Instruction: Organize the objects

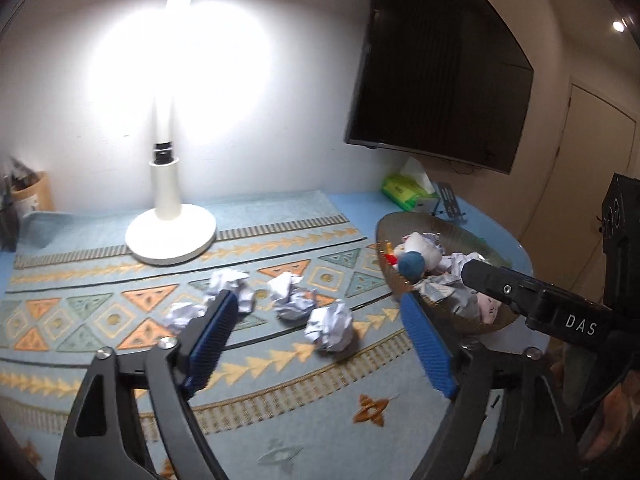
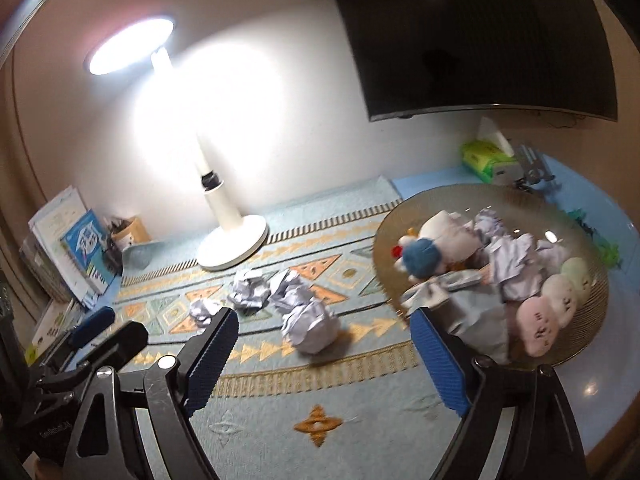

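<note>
1. Both grippers hover over a worktop (image 1: 280, 420) covered by a pale blue patterned cloth, their blue-padded fingers (image 1: 212, 344) spread wide and holding nothing.
2. The left gripper (image 1: 320, 340) frames a crumpled paper ball (image 1: 330, 326) that lies on the cloth between and just beyond its fingertips, untouched; three more paper balls (image 1: 290, 294) lie farther back toward the white lamp (image 1: 170, 236).
3. The right gripper (image 2: 324, 356) likewise stands open, with the nearest paper ball (image 2: 310, 328) lying between its fingertips, clear of both pads.
4. A glass bowl (image 2: 580, 344) beside the right finger holds crumpled paper, a blue-and-white plush toy (image 2: 420, 260) and pastel soft toys (image 2: 552, 308).
5. A green tissue pack (image 1: 404, 192) sits behind the bowl, under the wall-mounted television (image 1: 440, 72).
</note>
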A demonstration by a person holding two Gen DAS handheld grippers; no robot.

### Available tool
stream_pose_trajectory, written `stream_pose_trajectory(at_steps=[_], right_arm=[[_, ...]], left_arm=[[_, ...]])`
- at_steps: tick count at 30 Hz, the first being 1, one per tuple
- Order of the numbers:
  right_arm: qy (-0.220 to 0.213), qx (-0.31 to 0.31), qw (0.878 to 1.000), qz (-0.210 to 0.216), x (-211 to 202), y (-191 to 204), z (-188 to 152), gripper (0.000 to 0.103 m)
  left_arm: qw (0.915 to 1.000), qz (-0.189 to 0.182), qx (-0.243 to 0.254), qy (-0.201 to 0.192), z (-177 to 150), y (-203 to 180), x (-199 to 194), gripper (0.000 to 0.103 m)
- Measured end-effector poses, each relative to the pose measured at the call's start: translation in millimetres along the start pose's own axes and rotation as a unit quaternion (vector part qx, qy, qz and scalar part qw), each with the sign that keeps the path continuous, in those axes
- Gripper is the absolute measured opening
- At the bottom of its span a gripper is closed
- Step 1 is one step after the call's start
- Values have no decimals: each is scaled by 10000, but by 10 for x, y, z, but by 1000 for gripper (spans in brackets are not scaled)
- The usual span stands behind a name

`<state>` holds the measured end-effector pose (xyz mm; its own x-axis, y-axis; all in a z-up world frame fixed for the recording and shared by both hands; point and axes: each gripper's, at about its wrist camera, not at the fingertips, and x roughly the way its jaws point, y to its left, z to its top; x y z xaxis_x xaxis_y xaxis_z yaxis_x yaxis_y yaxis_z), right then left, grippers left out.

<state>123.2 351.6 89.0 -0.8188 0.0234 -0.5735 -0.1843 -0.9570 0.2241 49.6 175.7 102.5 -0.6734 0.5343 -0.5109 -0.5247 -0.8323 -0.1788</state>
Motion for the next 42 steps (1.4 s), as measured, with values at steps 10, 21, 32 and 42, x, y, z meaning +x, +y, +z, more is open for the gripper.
stream_pose_trajectory(at_steps=[10, 21, 32, 42], right_arm=[[338, -817, 9945, -567, 734, 387, -497, 88], [885, -502, 9921, -737, 937, 245, -483, 88], [990, -496, 9906, -802, 976, 230, -476, 88], [1010, -413, 9910, -772, 980, 218, -471, 88]], left_arm=[[9835, 1738, -58, 507, -722, 933, 94, 98], [9842, 1620, -36, 714, -766, 949, 174, 99], [9848, 1578, -5, 728, -770, 926, 166, 99], [9857, 1476, -151, 805, -773, 987, 177, 99]])
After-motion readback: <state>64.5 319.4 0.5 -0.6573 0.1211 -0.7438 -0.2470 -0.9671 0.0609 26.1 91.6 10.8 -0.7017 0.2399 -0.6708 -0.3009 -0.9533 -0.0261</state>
